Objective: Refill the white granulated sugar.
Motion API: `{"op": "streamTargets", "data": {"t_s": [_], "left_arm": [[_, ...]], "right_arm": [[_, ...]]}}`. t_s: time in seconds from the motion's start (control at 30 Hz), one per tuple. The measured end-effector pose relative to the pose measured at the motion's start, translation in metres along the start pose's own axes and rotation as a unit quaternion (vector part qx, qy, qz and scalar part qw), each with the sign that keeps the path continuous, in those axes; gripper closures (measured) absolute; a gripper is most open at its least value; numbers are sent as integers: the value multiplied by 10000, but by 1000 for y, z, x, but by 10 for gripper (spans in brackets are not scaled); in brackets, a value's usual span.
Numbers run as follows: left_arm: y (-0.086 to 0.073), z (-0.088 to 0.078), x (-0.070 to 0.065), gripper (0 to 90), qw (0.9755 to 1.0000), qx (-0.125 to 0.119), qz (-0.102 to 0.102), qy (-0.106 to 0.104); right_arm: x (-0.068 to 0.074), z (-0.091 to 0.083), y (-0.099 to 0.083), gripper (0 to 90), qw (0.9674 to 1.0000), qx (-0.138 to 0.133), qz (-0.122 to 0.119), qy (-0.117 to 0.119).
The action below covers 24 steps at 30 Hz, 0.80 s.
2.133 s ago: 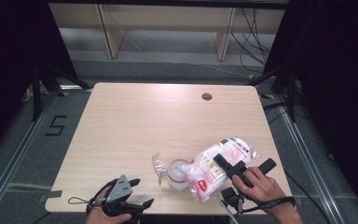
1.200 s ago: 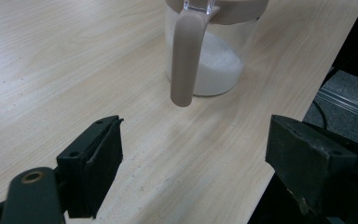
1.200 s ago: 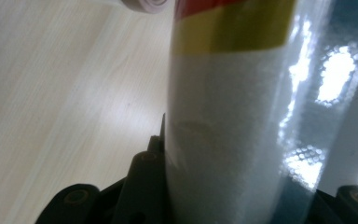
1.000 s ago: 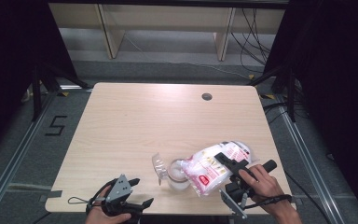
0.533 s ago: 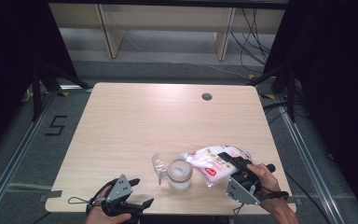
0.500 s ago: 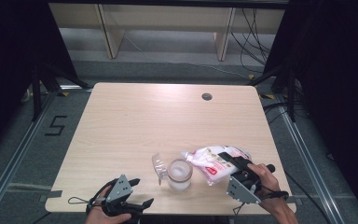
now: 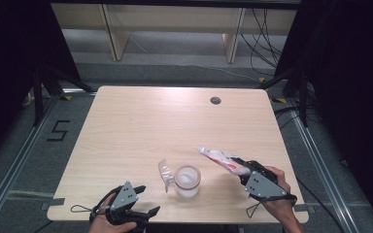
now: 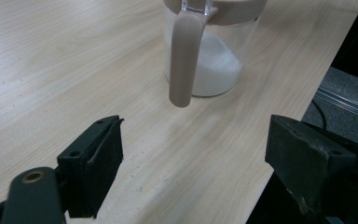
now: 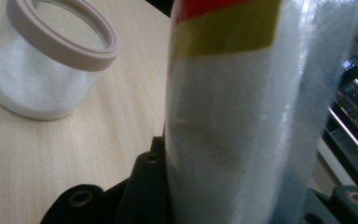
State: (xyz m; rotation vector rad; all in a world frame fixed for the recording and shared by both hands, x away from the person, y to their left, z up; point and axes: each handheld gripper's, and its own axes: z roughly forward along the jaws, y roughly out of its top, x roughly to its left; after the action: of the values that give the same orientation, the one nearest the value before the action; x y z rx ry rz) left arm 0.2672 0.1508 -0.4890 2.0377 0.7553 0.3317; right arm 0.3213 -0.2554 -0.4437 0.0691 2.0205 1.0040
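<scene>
The pale wooden table with rounded corners (image 7: 141, 126) carries the work near its front edge, where the person can reach it with both tools. There stands the clear glass jar with a beige rim and hinged lid (image 7: 187, 180), its lid swung open to the left, seemingly so that it can be filled; a low heap of white granules lies in its bottom. To its right, the soft clear plastic bag of white grains with a red and yellow label (image 7: 223, 161) is held off the table, slanting up and leftwards towards the jar, probably so its contents can be tipped in. The right gripper (image 7: 245, 175) has just been closing its jaws, and the bag sits pinched between them, bulging smooth and round above the grip in the right gripper view (image 9: 233, 116). The left gripper (image 7: 143, 206) rests at the front edge, jaws spread wide with nothing between them, pointed at the jar's hanging beige lid tab (image 8: 185, 58), likely waiting to steady it.
</scene>
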Motion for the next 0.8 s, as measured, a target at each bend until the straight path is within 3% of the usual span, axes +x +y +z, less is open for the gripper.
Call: {"op": "streamTargets", "data": {"t_s": [0.17, 0.27, 0.33, 0.4, 0.63, 0.7, 0.73, 0.77, 0.8], "left_arm": [[0, 1, -2, 187, 9998, -128, -144, -41], [0, 1, -2, 187, 9999, -99, -135, -37], [0, 0, 0, 187, 10000, 3, -3, 4], [0, 1, -2, 187, 9999, -105, -119, -45], [1, 0, -2, 187, 9998, -115, -131, -22], [0, 0, 0, 187, 10000, -18, -17, 2], [0, 1, -2, 187, 9998, -128, -139, -43], [0, -1, 0, 187, 10000, -11, -9, 5], [0, 0, -2, 187, 9998, -116, -136, -22]], "right_arm": [[0, 2, -7, 766, 9983, -179, 556, 53], [0, 6, -11, 768, 9964, -227, 819, 55], [0, 9, -12, 768, 9948, -288, 975, 114], [0, 13, -15, 769, 9923, -373, 1179, 102], [3, 23, -23, 770, 9835, -416, 1748, 204], [3, 24, -26, 771, 9796, -516, 1931, 215], [2, 24, -28, 771, 9787, -567, 1965, 184], [2, 25, -30, 771, 9772, -612, 2025, 157], [1, 25, -32, 771, 9771, -614, 2026, 206]]}}
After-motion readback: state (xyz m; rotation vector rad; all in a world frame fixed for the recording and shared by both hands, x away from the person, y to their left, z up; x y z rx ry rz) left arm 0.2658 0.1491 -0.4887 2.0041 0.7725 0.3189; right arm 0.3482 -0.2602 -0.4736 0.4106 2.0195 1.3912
